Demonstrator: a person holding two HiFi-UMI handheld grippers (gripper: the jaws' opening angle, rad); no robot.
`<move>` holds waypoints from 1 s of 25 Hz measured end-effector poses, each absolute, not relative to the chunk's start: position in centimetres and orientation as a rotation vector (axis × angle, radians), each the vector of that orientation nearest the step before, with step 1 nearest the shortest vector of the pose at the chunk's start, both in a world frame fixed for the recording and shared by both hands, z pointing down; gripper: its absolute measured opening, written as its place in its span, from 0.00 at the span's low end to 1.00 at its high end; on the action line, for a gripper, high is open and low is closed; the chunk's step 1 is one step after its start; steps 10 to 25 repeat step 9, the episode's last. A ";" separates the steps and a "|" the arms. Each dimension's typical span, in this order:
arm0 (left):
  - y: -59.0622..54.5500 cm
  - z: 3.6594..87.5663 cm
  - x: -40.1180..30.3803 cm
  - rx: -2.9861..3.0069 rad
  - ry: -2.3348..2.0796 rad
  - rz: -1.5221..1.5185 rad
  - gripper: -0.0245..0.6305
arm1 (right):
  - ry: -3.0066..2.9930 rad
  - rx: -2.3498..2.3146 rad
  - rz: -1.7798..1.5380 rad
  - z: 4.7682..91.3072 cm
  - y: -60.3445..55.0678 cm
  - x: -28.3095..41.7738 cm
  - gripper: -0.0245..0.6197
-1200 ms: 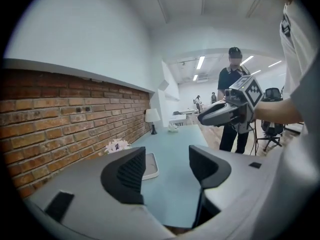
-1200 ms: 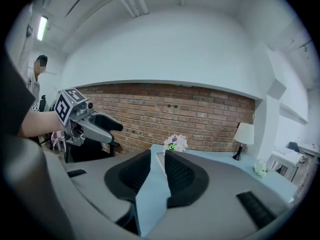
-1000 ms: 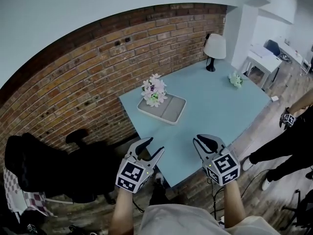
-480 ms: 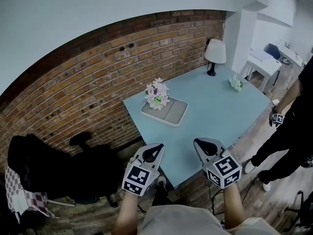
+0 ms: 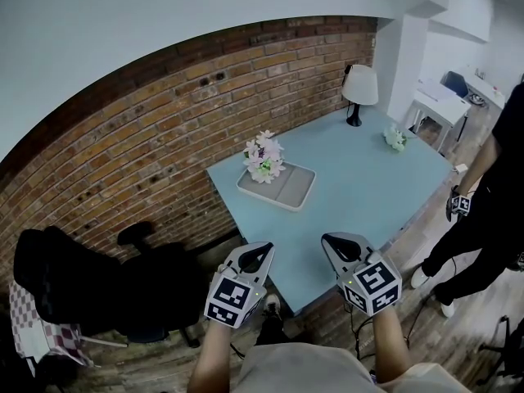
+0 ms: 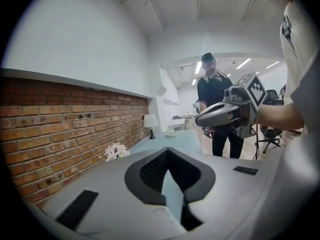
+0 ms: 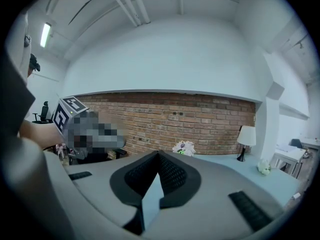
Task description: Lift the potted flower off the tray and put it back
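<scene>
Short of the near corner of the bench (image 5: 368, 178), the left gripper (image 5: 257, 254) and right gripper (image 5: 341, 246) hang pinched shut and empty, seemingly poised before the reach. The potted flower (image 5: 264, 158) stands at the wall-side end of its tray (image 5: 293, 188), well beyond them.

Ahead of the jaws, bare table (image 5: 368, 188) is left open up to the tray (image 5: 292, 189); to their left, passage is barred by the brick wall (image 5: 139, 154).
</scene>
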State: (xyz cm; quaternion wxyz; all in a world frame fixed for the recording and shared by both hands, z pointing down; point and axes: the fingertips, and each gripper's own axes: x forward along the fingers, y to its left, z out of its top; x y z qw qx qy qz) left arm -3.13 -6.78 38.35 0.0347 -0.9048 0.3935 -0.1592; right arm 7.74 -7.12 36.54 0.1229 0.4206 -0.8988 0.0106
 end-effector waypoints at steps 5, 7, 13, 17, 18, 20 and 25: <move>-6.9 38.5 -3.2 -2.789 1.196 -0.503 0.06 | -2.606 1.231 0.032 36.7 -7.3 7.6 0.07; -7.0 38.6 -3.3 -2.791 1.193 -0.513 0.06 | -2.600 1.232 0.033 36.8 -7.3 7.5 0.07; -6.9 38.7 -3.3 -2.791 1.188 -0.520 0.06 | -2.595 1.234 0.036 37.0 -7.3 7.6 0.07; -6.9 38.7 -3.3 -2.791 1.188 -0.520 0.06 | -2.595 1.234 0.036 37.0 -7.3 7.6 0.07; -6.9 38.7 -3.3 -2.791 1.188 -0.520 0.06 | -2.595 1.234 0.036 37.0 -7.3 7.6 0.07; -6.9 38.7 -3.3 -2.791 1.188 -0.520 0.06 | -2.595 1.234 0.036 37.0 -7.3 7.6 0.07; -6.9 38.7 -3.3 -2.791 1.188 -0.520 0.06 | -2.595 1.234 0.036 37.0 -7.3 7.6 0.07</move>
